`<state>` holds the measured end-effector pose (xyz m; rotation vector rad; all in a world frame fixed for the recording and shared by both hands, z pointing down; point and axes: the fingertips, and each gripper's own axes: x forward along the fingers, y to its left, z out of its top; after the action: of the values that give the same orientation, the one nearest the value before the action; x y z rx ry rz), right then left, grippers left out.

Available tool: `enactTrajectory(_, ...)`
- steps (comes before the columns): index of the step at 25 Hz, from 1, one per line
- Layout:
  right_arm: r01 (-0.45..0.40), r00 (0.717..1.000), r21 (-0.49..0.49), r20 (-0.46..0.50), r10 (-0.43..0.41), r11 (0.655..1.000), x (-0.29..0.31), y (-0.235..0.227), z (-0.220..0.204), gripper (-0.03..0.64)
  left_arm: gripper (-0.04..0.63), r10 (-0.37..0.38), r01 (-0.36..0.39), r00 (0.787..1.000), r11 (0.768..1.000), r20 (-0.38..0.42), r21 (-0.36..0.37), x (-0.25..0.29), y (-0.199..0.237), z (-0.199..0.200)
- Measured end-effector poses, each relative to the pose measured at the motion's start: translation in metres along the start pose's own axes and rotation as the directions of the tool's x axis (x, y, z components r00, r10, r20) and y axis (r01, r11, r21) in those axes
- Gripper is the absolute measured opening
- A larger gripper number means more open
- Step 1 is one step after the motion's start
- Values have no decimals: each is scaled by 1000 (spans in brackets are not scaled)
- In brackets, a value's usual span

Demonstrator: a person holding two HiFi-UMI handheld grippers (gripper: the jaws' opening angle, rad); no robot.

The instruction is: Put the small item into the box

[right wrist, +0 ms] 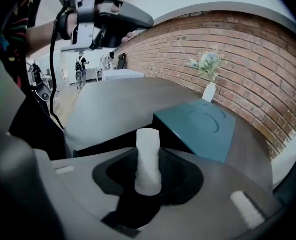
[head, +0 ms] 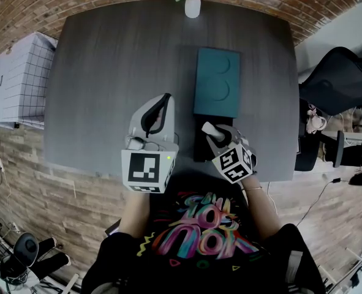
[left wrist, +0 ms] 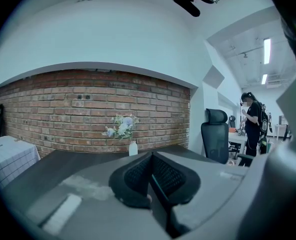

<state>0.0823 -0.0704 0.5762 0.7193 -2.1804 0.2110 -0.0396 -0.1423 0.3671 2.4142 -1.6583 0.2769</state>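
Nearest the lens, at 6 o'clock in the head view, is the person's printed shirt (head: 199, 231), with both tools just beyond it. The right hand-held gripper (head: 214, 132) is clamped on the small item (right wrist: 148, 154), a white cylinder that stands upright between the pads. The left hand-held gripper (left wrist: 150, 176) is closed on nothing, its pads meeting, and is raised off the surface (head: 107, 72) at 9 o'clock from the right one.

Progress: the item is picked up but not yet in the box. The dark box (head: 202, 152) lies directly under and just beyond the right tool, at the near edge of the surface. It appears open, though its inside cannot be made out. The teal lid (head: 217, 81) lies flat at 12 o'clock from it, touching or nearly so. What probably remains is to lower the item and let it go.

Surroundings: a white vase of flowers (head: 192, 5) stands at the far edge at 12 o'clock, a white gridded cabinet (head: 18, 78) at 9 o'clock and a black office chair (head: 340, 78) at 3 o'clock, both off the surface. Nothing visible lies between the item and the box, and the lid is clear of the approach.
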Motion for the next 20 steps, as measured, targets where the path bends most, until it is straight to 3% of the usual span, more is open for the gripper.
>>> enactTrajectory(7, 3, 997, -42, -71, -6, 999, 13, 0, -9, 133, 2, -5, 5, 1000, 1000, -7, -3, 4, 5, -5)
enactTrajectory(11, -2, 995, -59, -98, -4, 998, 17, 2, -11, 133, 2, -23, 23, 1000, 998, 0, 55, 6, 10, -7)
enactTrajectory(20, -6, 989, -77, -148, -5, 997, 20, 2, -14, 135, 2, -26, 26, 1000, 999, -4, 45, 9, 14, -7)
